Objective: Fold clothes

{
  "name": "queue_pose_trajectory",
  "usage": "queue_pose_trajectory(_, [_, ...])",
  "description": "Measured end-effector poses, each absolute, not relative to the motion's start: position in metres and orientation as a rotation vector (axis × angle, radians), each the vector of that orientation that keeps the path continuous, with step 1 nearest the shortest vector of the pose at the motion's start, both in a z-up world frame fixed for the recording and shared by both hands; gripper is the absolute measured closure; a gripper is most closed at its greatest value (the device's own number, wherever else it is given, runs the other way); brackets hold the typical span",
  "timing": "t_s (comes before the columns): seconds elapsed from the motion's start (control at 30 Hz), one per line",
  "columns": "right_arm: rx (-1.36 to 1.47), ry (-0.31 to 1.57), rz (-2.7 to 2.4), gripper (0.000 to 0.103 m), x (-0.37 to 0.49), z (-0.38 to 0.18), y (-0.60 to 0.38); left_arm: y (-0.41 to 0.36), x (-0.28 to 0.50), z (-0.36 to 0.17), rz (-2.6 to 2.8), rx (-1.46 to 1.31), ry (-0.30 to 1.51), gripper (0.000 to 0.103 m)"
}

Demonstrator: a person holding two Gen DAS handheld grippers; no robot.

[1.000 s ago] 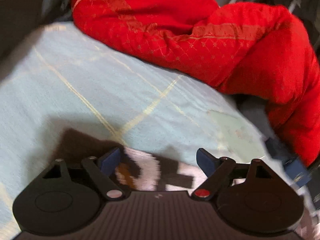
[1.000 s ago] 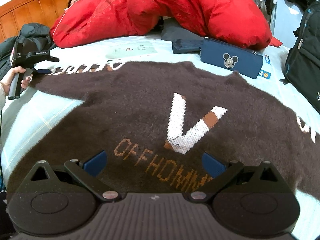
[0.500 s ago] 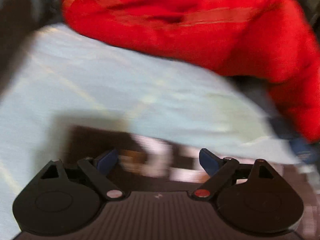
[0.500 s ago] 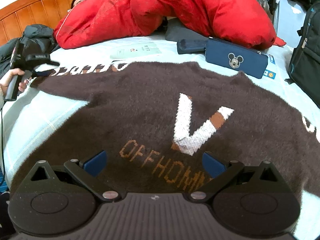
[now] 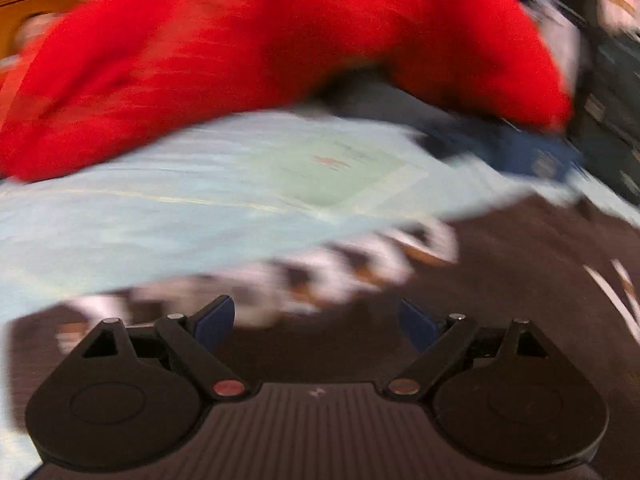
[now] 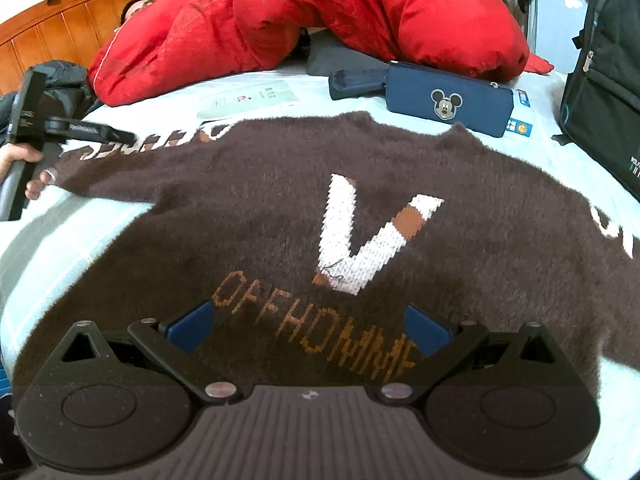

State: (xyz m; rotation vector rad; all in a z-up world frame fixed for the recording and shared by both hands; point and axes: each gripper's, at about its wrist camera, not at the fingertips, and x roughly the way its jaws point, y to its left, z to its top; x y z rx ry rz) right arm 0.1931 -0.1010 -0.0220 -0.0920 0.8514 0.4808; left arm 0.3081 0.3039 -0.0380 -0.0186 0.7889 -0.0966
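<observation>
Bed (image 6: 60, 248) under flat sweater (image 6: 256, 200), left gripper (image 5: 316, 316) and right gripper (image 6: 310, 324) both agape, empty: risks bunching sleeve (image 6: 120, 148), snagging fuzzy knit.

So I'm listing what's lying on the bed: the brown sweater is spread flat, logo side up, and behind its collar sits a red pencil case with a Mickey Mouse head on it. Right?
Not quite: the pencil case is navy blue, not red; the red thing behind it is the quilt. The right wrist view shows this. The brown sweater does lie spread flat, logo side up.
</observation>
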Motion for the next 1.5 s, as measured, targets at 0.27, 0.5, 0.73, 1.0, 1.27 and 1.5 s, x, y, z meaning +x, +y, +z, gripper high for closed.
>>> queue_pose_trajectory(0.27, [-0.063,0.852,0.462,0.0,0.2,-0.028,-0.116,0.274,0.343,-0.079,-0.012,0.029,0.807,0.0])
queue_pose_trajectory(0.5, [-0.014,0.848,0.451,0.0,0.201,-0.031,-0.14,0.274,0.369,-0.065,0.153,-0.028,0.891,0.007])
queue_pose_trajectory(0.73, [0.02,0.831,0.441,0.0,0.197,-0.034,-0.167,0.183,0.306,-0.006,-0.165,0.002,0.838,0.006])
queue_pose_trajectory(1.0, [0.049,0.825,0.463,0.0,0.198,-0.039,-0.19,0.119,0.282,-0.04,-0.43,-0.189,1.021,0.006])
queue_pose_trajectory(1.27, [0.045,0.824,0.483,0.0,0.205,-0.042,-0.197,0.127,0.332,-0.056,-0.273,-0.182,0.975,0.006])
queue_pose_trajectory(1.5, [-0.009,0.799,0.524,0.0,0.225,-0.038,-0.19,0.153,0.386,-0.062,-0.183,-0.279,0.968,0.006])
